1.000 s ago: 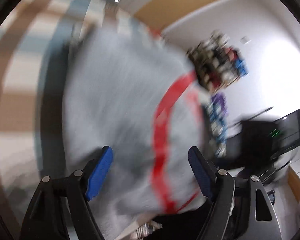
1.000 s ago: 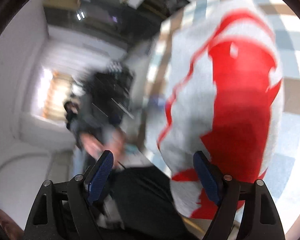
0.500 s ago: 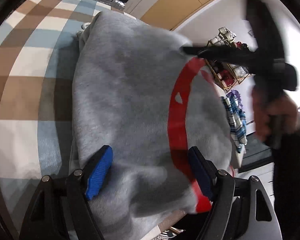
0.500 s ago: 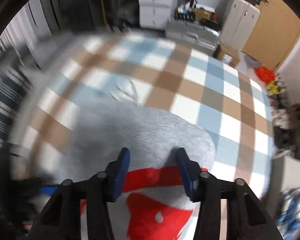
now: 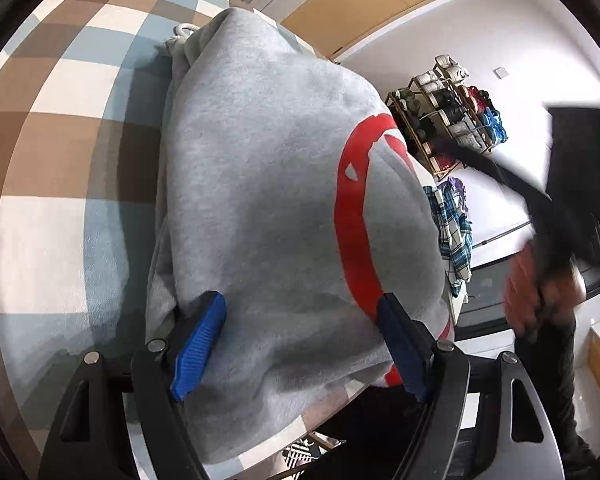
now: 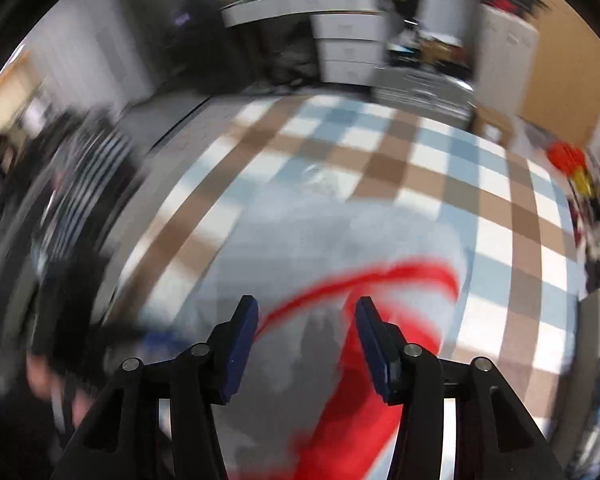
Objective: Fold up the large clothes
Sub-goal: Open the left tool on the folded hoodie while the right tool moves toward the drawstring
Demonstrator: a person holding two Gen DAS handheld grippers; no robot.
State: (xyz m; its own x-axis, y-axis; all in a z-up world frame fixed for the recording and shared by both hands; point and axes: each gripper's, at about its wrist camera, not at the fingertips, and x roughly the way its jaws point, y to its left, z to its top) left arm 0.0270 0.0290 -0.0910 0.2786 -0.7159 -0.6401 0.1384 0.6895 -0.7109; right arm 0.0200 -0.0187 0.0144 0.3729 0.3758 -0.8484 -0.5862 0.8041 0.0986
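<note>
The grey fleece sweatshirt (image 5: pixel 260 208) with its red print lay folded, thick and soft, on our checked blanket (image 5: pixel 52 120). Our left gripper (image 5: pixel 300 344) straddled its near edge, jaws wide, gripping nothing. Our right gripper (image 6: pixel 306 340) had just been opening slightly, empty. We judged a careless pinch could drag the bulky fold apart.

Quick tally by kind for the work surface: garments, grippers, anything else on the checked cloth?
Grey sweatshirt with red print: 1
Grippers: 2, the left gripper and the right gripper
White drawstring cord by the sweatshirt's far end: 1
Checked cloth underneath: 1
Total: 5
</note>
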